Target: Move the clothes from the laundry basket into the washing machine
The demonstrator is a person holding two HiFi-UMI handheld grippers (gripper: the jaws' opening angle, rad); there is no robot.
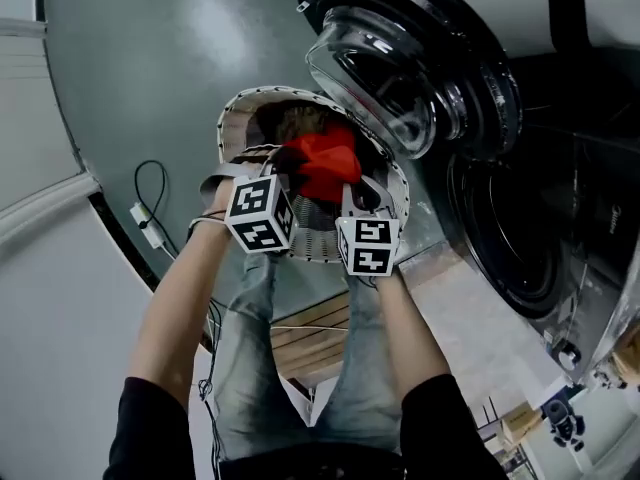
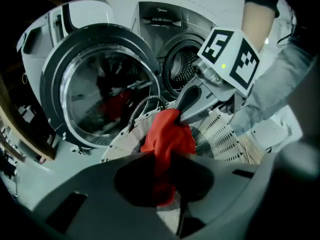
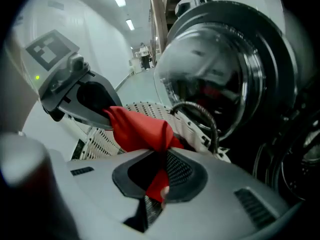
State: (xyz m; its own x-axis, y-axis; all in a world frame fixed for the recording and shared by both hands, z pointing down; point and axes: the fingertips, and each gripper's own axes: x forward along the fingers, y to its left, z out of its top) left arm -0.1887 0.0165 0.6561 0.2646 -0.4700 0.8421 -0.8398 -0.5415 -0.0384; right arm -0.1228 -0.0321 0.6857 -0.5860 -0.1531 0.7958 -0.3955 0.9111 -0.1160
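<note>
A red garment (image 1: 325,163) hangs above the white perforated laundry basket (image 1: 243,108), held between both grippers. My left gripper (image 2: 165,179) is shut on one end of the red garment (image 2: 167,139). My right gripper (image 3: 157,176) is shut on the other end of the garment (image 3: 140,129). In the left gripper view the right gripper (image 2: 192,106) bites the cloth from the upper right. In the right gripper view the left gripper (image 3: 97,104) pinches it from the left. More dark clothing lies in the basket under the garment. The washing machine's drum opening (image 1: 520,228) is at the right.
The washer's round glass door (image 1: 400,68) stands swung open just above and right of the basket. A cable with a plug (image 1: 148,223) lies on the grey floor at the left. The person's legs and a wooden pallet (image 1: 310,343) are below the grippers.
</note>
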